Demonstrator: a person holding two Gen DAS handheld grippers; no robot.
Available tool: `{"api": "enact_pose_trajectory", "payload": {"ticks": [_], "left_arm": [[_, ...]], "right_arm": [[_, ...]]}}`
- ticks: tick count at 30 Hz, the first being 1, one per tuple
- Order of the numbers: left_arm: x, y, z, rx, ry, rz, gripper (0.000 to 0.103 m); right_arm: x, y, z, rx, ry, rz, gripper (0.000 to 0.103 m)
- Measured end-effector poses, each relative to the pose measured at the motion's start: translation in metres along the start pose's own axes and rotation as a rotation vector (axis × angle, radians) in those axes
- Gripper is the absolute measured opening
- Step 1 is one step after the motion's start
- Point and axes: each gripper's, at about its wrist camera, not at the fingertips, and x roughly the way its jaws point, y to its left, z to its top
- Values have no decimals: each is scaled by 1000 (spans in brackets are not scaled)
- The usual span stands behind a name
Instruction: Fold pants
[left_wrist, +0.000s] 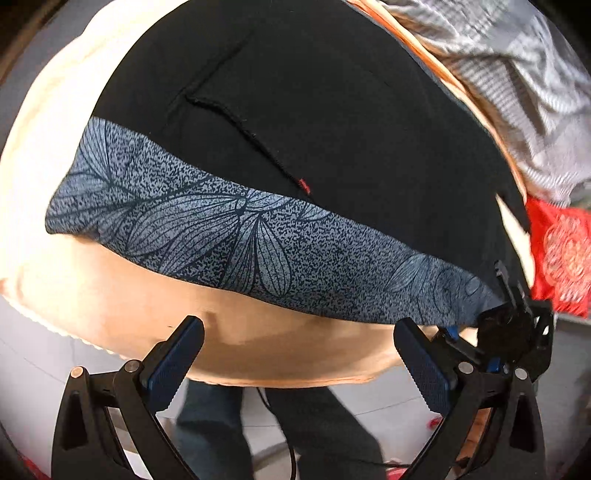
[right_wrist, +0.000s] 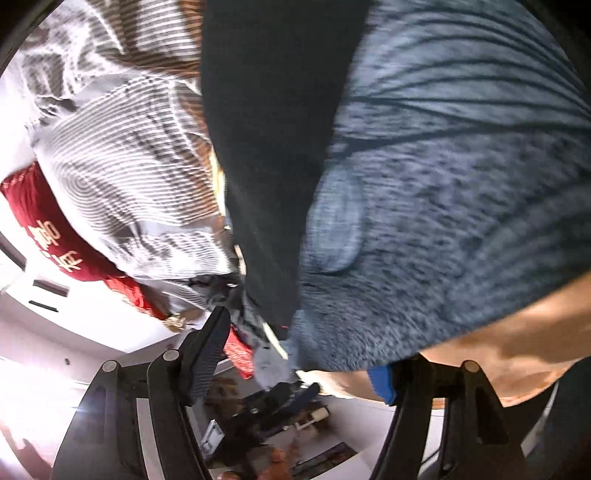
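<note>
Black pants (left_wrist: 314, 122) with a grey-blue leaf-print waistband (left_wrist: 229, 236) lie flat on a peach-coloured surface (left_wrist: 258, 343). My left gripper (left_wrist: 299, 354) is open and empty just in front of the waistband, above the surface's edge. My right gripper (right_wrist: 306, 354) is open at the right end of the waistband (right_wrist: 443, 206), which fills its view close up; the band's corner lies between the jaws. The right gripper also shows in the left wrist view (left_wrist: 517, 325) at the waistband's right end.
A grey-and-white striped cloth (left_wrist: 524, 96) lies bunched past the right side of the pants, also in the right wrist view (right_wrist: 129, 158). A red cloth (left_wrist: 561, 251) with a pattern lies beside it. The person's legs (left_wrist: 280, 435) stand below the surface edge on a pale floor.
</note>
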Motion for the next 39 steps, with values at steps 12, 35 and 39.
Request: {"api": "enact_pose_trajectory", "payload": {"ticks": [12,35,39], "left_arm": [[-24,33,16,-197,-106,-202,103],[-122,6,76,-38,-246,-126,23],[-128,-12,120,-19,-283,-110,23]], "right_arm": [[1,53,7,-32,96,25,22],[2,141,24,-161,96,-111,15],[19,181,59,-239,154,-154,15]]}}
